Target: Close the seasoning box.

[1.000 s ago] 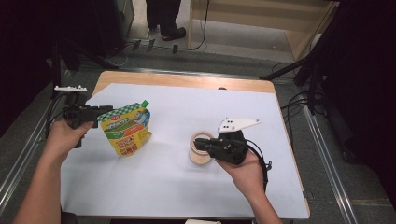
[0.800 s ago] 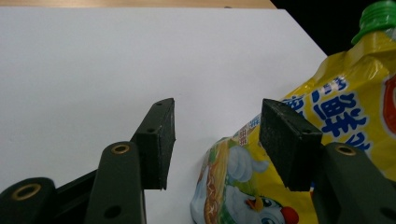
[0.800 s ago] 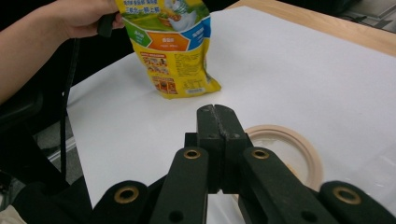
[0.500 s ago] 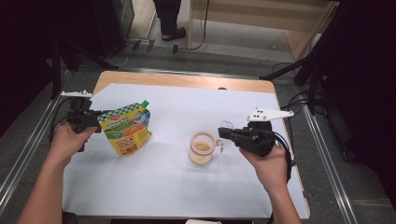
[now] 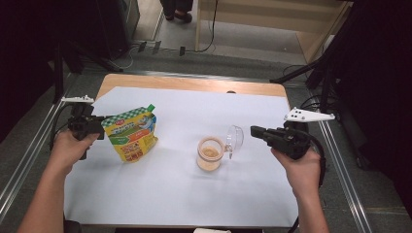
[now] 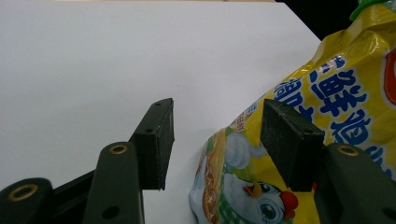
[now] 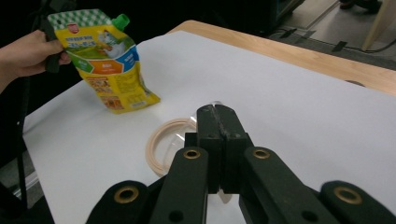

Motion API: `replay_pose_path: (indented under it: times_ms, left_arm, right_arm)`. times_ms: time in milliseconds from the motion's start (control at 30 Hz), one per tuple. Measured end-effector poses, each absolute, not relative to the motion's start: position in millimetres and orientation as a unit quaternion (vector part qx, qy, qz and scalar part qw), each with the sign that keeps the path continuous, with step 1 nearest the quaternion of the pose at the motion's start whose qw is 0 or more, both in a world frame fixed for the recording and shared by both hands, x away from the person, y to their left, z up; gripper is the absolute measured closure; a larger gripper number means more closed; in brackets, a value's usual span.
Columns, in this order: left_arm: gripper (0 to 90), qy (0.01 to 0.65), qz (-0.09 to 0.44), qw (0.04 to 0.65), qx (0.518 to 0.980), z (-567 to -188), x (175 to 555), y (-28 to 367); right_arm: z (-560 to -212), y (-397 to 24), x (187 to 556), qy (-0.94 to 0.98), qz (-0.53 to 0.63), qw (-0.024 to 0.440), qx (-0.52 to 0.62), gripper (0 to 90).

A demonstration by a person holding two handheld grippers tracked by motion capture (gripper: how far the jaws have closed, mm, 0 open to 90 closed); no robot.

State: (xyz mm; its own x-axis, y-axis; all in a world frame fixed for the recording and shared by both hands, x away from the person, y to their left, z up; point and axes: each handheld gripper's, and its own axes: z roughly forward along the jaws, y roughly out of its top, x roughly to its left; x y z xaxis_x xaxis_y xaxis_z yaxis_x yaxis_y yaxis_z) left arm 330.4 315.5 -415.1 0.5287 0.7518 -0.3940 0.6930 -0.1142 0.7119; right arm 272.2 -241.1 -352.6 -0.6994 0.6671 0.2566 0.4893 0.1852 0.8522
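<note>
My left gripper point(image 5: 94, 127) stands with jaws parted around the side edge of the yellow pouch point(image 5: 131, 133), upright near the sheet's point(image 5: 194, 194) left edge — soft, slick, probably floppy, so I'd grip its stiff top seam. My right gripper point(image 5: 257, 132) is clenched empty, beside the open jar point(image 5: 210, 154) mid-sheet.

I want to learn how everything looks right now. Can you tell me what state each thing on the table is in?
Yellow pouch: standing upright, green cap on.
Jar: upright, holding tan powder, hinged lid flipped open.
Left gripper: fingers apart on either side of the pouch's edge, not pressing it.
Right gripper: fingers closed together, holding nothing, off to the side of the jar.
</note>
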Motion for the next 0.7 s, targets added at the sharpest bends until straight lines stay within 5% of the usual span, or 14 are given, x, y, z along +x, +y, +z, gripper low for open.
replay_pose_path:
  times_ms: [700]
  left_arm:
    - [44.1, 0.483, 0.032, 0.452, 0.749, -416.4, 330.6, 313.9]
  right_arm:
    - [-401.7, -244.2, 293.8, 0.762, 0.482, 0.071, 0.426, 90.0]
